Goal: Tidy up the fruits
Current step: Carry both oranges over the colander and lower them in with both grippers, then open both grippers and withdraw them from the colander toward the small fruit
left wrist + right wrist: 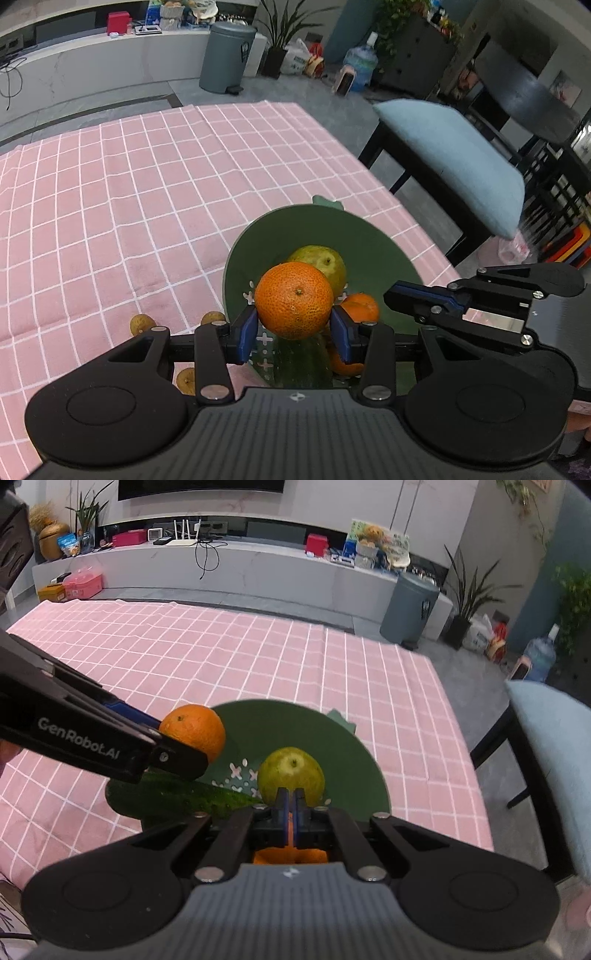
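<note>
My left gripper (294,325) is shut on an orange (294,300) and holds it over the green bowl (373,243). The bowl holds a green pear (327,260), a second orange (362,308) and a dark green cucumber (304,362). In the right wrist view the left gripper (192,746) holds the orange (195,729) above the bowl's (354,768) left rim; the pear (291,773) and cucumber (184,797) lie inside. My right gripper (290,794) is shut and empty over the bowl's near side, an orange (290,854) below it. It also shows in the left wrist view (391,295).
Small brown longans (142,324) (212,317) (185,380) lie on the pink checked tablecloth (147,203) left of the bowl. A chair with a blue cushion (454,158) stands at the table's right edge. A grey bin (226,55) is on the floor beyond.
</note>
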